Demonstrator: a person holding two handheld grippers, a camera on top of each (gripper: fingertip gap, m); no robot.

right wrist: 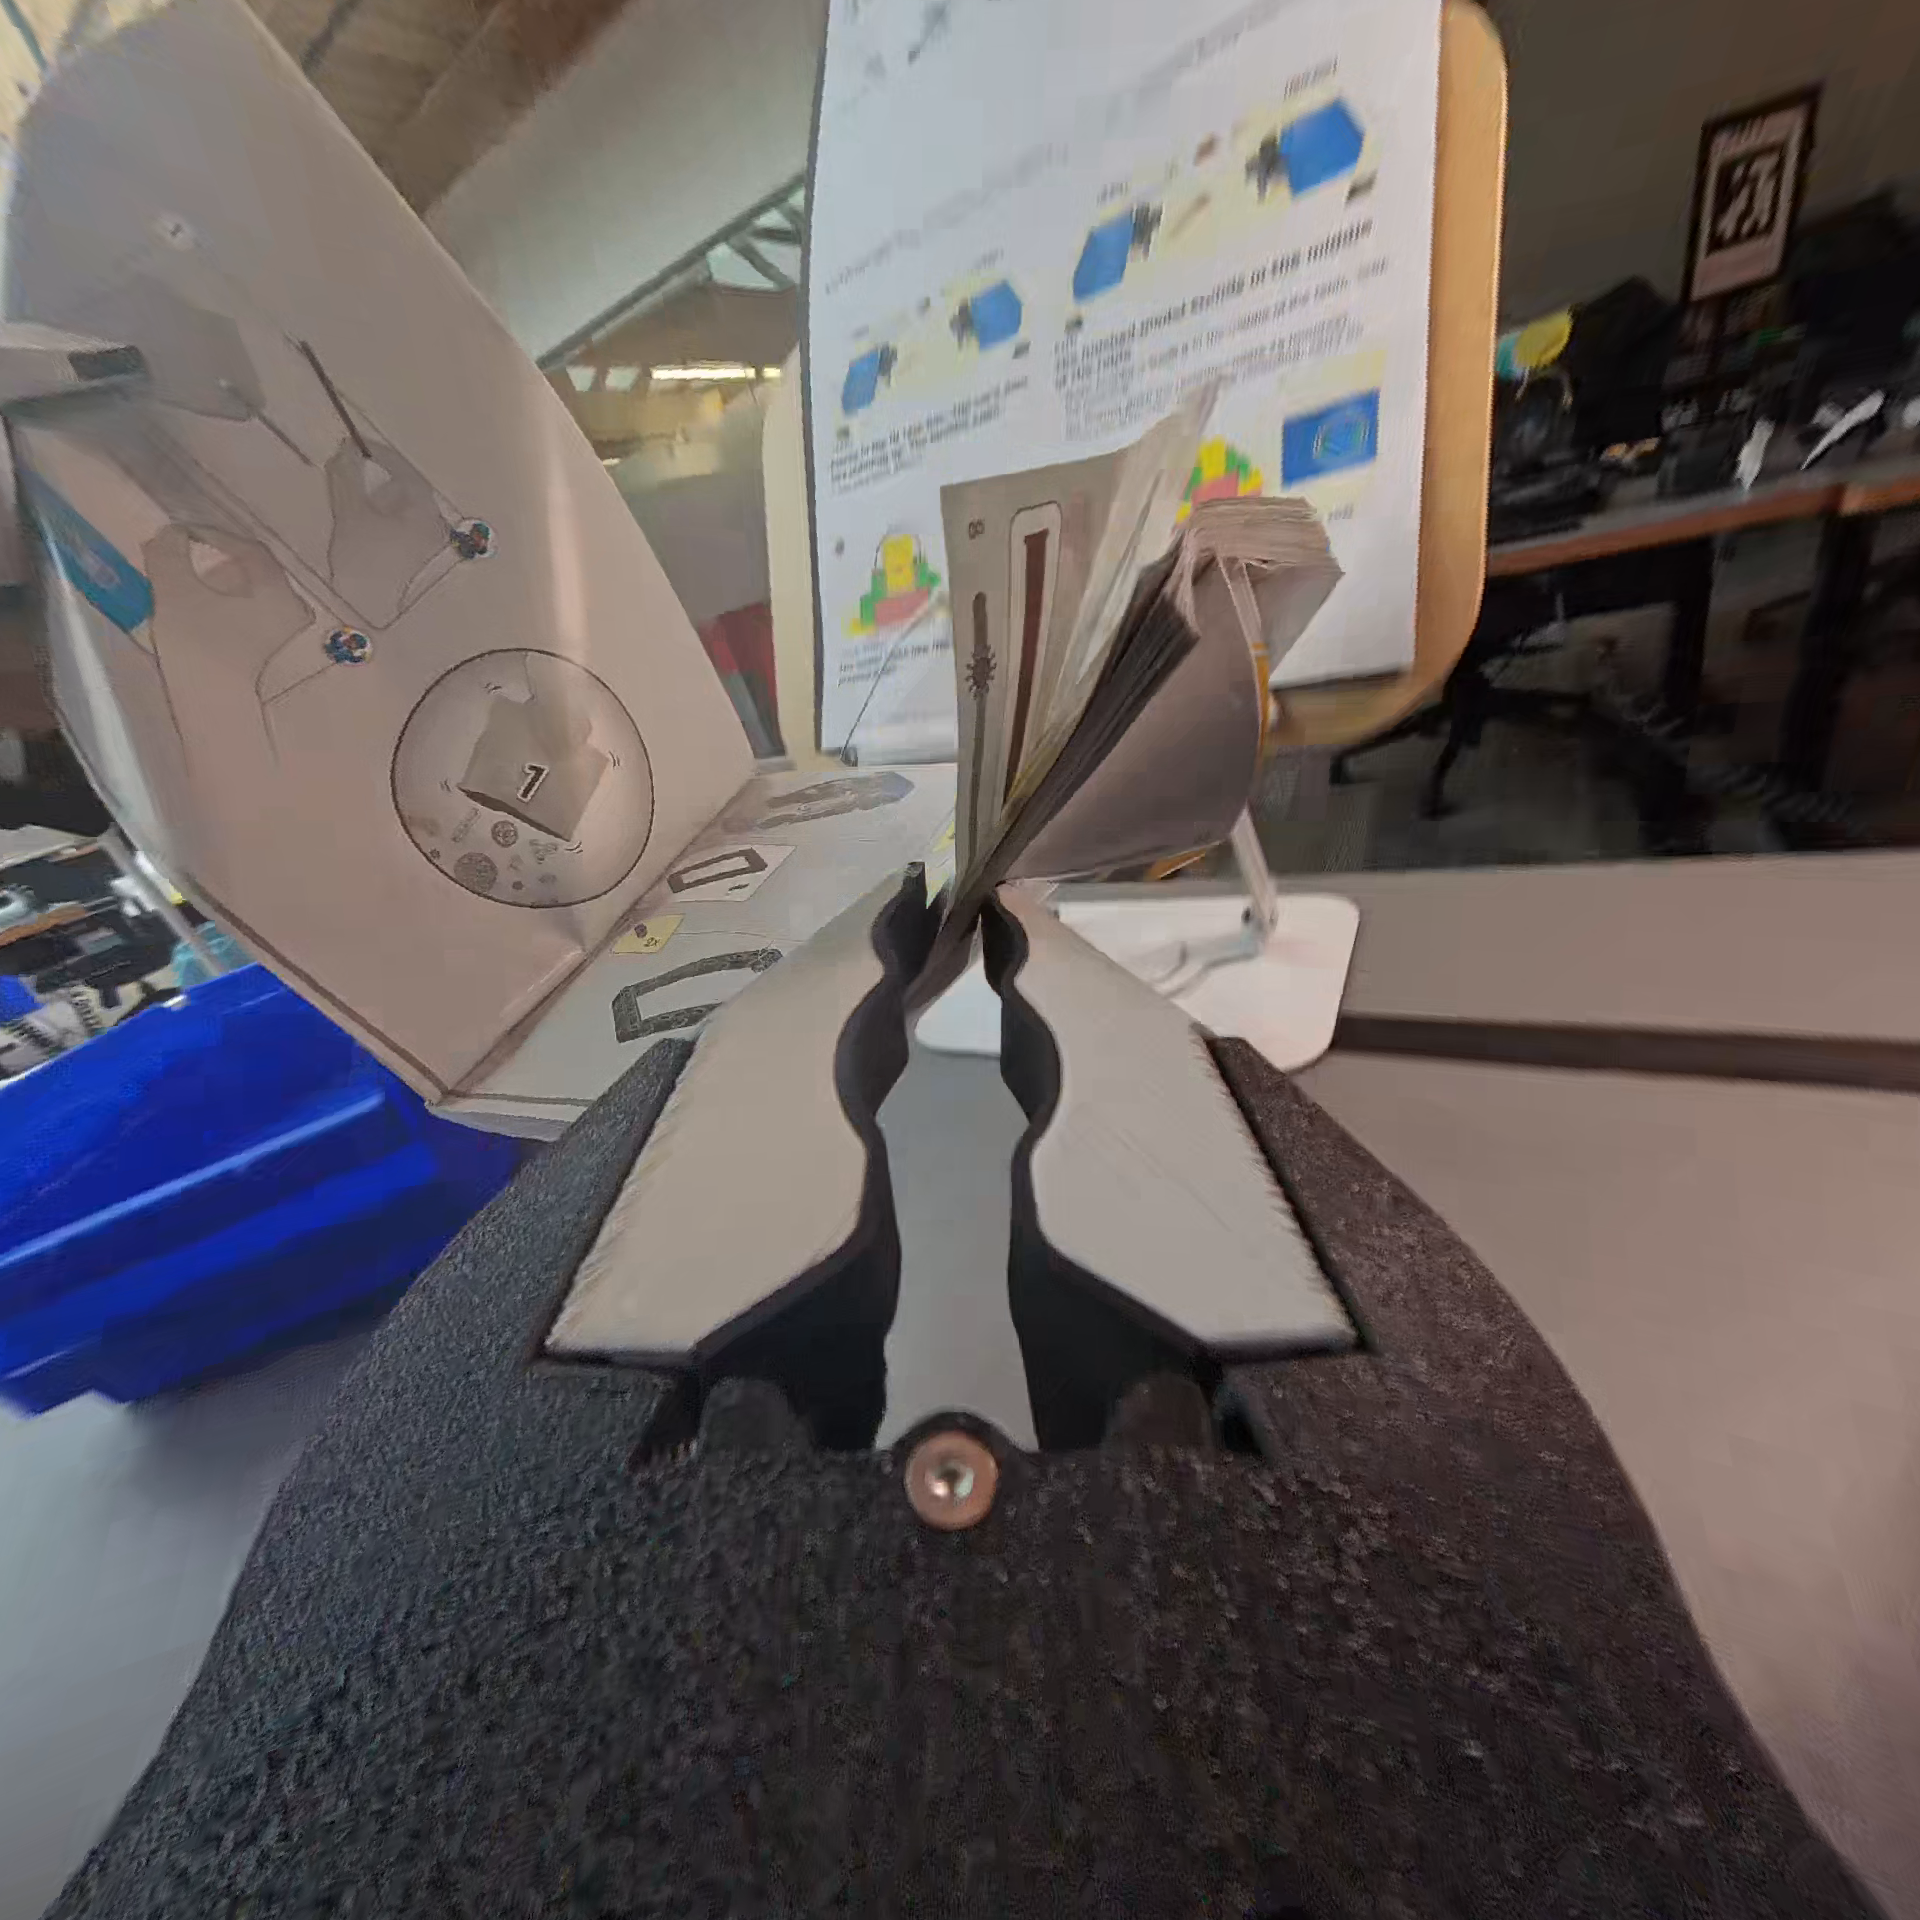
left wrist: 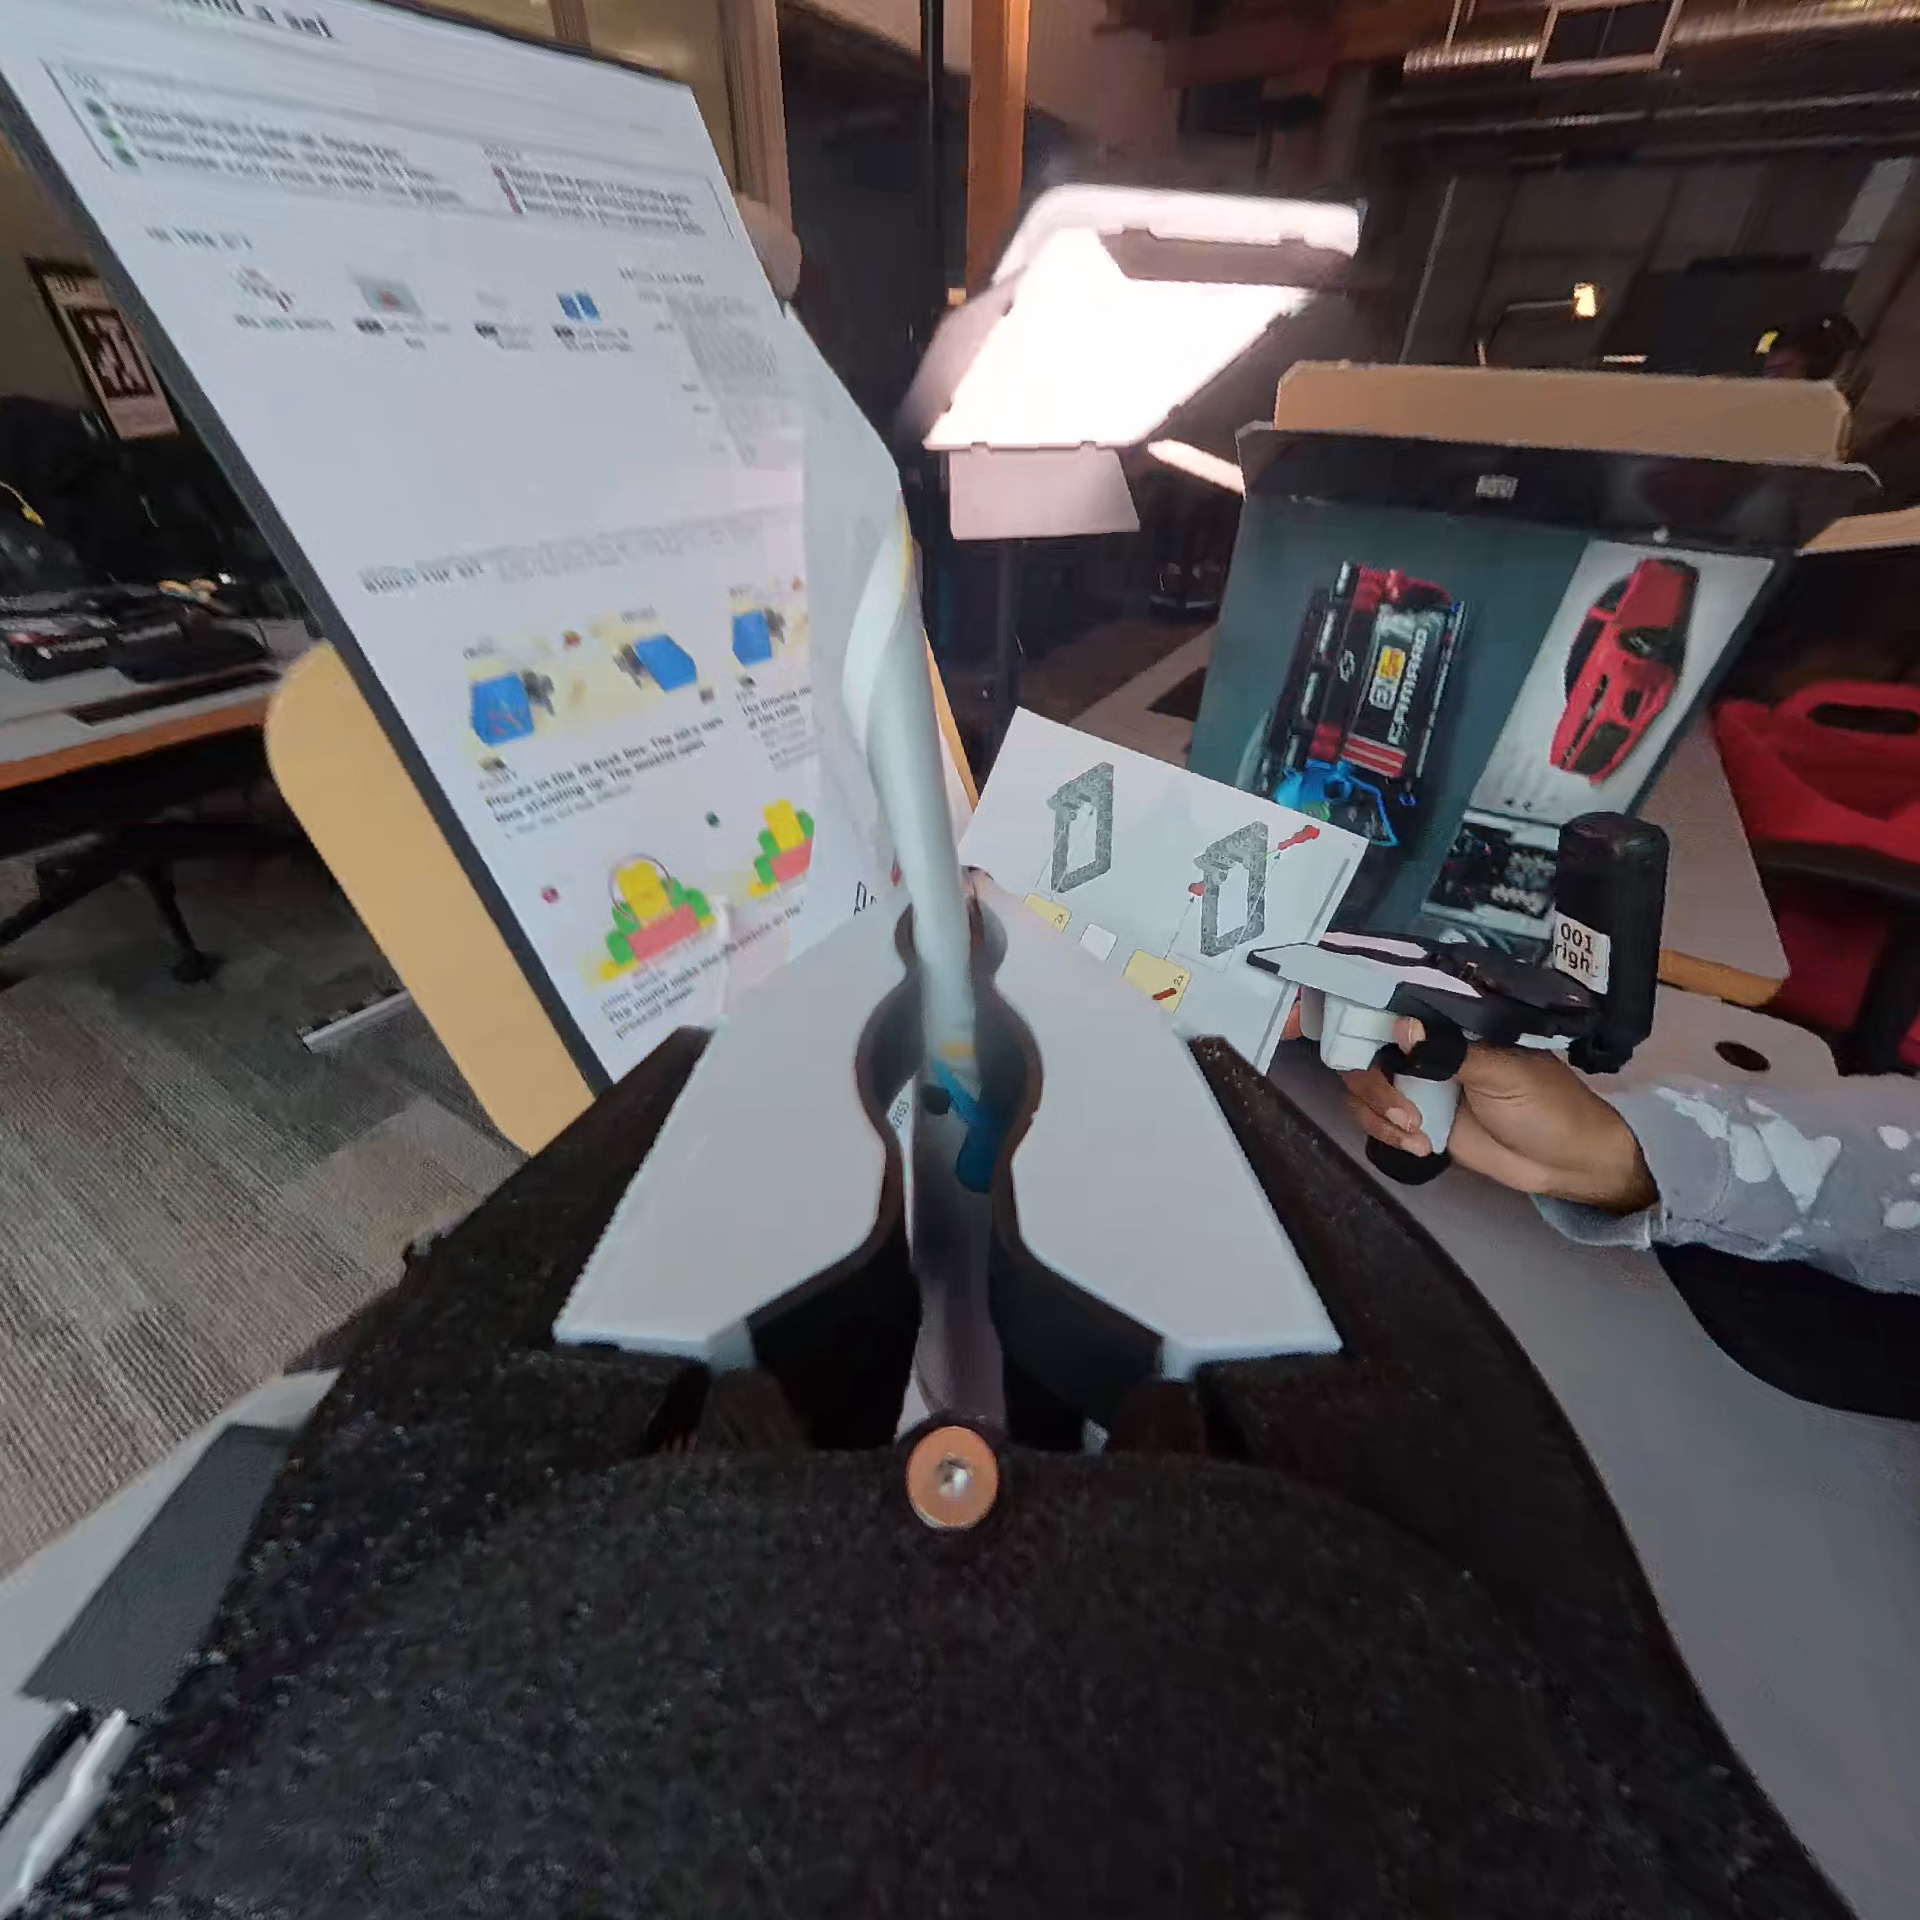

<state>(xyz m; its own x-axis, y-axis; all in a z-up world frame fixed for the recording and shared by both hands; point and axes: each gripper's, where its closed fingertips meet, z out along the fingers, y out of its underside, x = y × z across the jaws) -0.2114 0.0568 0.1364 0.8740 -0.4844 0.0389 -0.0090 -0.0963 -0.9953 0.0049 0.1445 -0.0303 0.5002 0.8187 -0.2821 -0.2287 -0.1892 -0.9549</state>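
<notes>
Grey table (right wrist: pixel 1610 1143) underfoot, dim workshop behind, desks and clutter far off.

Left tongs (left wrist: pixel 951 935): pressed nearly together, pinching a raised page (left wrist: pixel 914 727) of a booklet (left wrist: pixel 1164 862). Page seen edge-on from here, running straight up and away between the fingers, bowed a little at the top. Same page likely the big pale leaf (right wrist: pixel 364 571) standing at the left of the right wrist view, line drawings on it.

Right tongs (right wrist: pixel 951 914): narrowed at the tips, wider toward the base, nipping the lower corner of a thick sheaf of pages (right wrist: pixel 1122 707). Sheaf fanned upward and leaning right, edges splayed. Seen from the left side, right tongs (left wrist: pixel 1288 961) low over the open spread, gripped by a hand (left wrist: pixel 1475 1112) in a pale sleeve.

Booklet flat and open on the table between the two tools, spine running roughly away from both cameras; raised leaf on the left half, fanned sheaf on the right half. Each tool at its own half, neither crossing over.

Further out: blue bin (right wrist: pixel 187 1164) just beside the booklet on the left; white stand foot (right wrist: pixel 1247 966) behind the sheaf; printed poster board (left wrist: pixel 468 416) propped upright beyond; open carton with car pictures (left wrist: pixel 1455 707) to the right; lit lamp panel (left wrist: pixel 1122 312) overhead; red chair (left wrist: pixel 1829 790) at the far edge.
</notes>
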